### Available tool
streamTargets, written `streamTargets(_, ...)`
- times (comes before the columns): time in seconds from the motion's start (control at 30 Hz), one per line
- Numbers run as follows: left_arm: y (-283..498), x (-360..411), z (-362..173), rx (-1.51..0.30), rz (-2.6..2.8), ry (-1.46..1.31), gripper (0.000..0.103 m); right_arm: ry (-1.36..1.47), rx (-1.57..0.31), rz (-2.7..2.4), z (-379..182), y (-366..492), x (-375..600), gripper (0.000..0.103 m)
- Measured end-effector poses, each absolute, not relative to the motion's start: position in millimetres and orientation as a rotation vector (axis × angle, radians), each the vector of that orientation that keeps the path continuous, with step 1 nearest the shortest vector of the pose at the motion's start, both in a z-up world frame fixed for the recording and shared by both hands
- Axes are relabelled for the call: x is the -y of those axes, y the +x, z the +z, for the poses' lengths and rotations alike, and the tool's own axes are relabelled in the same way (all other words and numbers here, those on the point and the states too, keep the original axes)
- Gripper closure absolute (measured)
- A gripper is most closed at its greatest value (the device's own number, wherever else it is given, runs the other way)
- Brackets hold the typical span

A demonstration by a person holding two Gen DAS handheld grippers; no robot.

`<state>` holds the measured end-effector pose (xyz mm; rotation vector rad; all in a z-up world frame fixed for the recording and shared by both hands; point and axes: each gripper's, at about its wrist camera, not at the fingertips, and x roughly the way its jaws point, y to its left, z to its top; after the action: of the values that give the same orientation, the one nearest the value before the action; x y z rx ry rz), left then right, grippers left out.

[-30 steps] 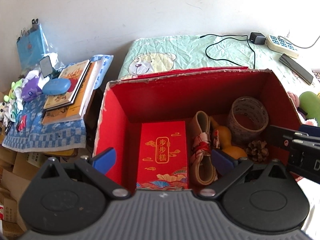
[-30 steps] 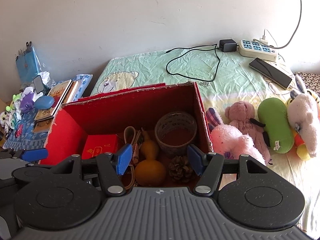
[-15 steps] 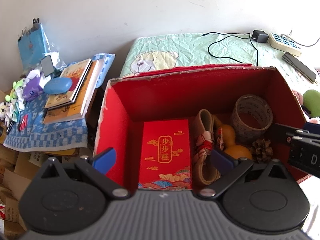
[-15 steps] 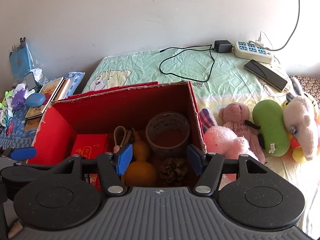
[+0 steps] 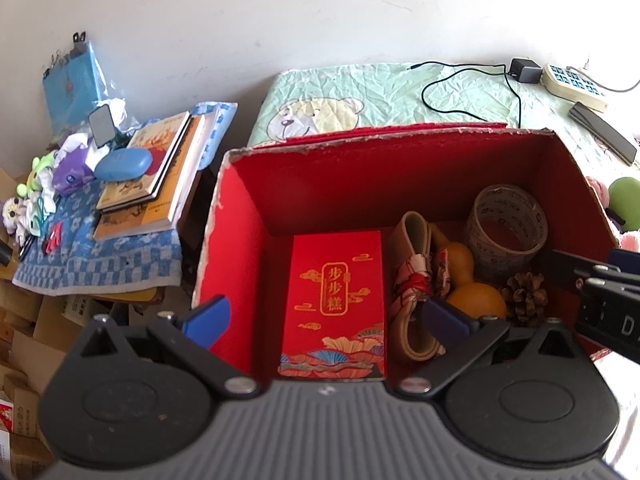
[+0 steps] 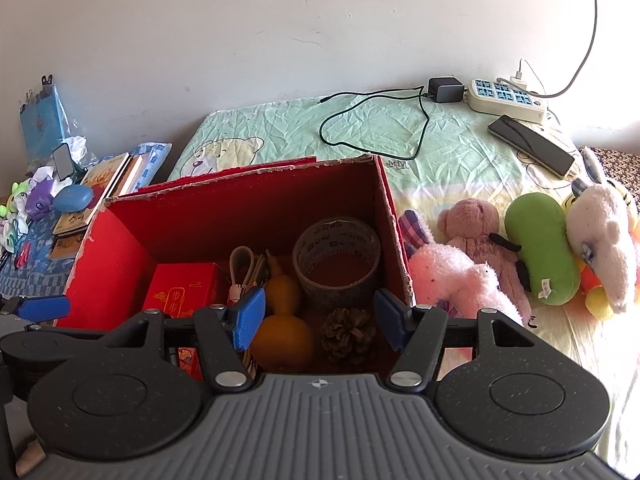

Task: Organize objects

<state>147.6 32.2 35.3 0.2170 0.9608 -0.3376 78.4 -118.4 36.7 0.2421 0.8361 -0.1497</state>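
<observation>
An open red cardboard box (image 5: pixel 244 248) (image 6: pixel 116 248) stands on the bed. Inside lie a red gift packet (image 5: pixel 336 292) (image 6: pixel 180 292), a coiled beige strap (image 5: pixel 416 280), an orange gourd (image 5: pixel 476 296) (image 6: pixel 284 328), a tape roll (image 5: pixel 506 232) (image 6: pixel 336 256) and a pine cone (image 5: pixel 524 298) (image 6: pixel 348 332). My left gripper (image 5: pixel 326 320) is open and empty above the box's near edge. My right gripper (image 6: pixel 320 318) is open and empty over the gourd and pine cone.
Plush toys lie right of the box: pink (image 6: pixel 456 276), brownish-pink bear (image 6: pixel 476 224), green (image 6: pixel 540 244), white (image 6: pixel 604 240). A power strip (image 6: pixel 508 98), charger with cable (image 6: pixel 444 89) and phone (image 6: pixel 532 146) lie on the green bedsheet (image 6: pixel 280 136). Books (image 5: pixel 156 164) and small items sit on a side table at left.
Both grippers have shifted a little, so the box sits slightly lower and further left in each view. The jaws stay open and nothing in the box has moved.
</observation>
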Motion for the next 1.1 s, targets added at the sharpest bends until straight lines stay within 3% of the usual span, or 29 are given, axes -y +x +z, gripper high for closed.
streamTargets(0.73,146,-33,63,-0.881,-0.328,0.279,0.000,0.195,-0.804,-0.189,51,80,117,0.040)
streamTargets(1.1,138,-29,49,-0.916,-0.353,0.263,0.000,0.200,-0.823,-0.199,46,82,116,0.039)
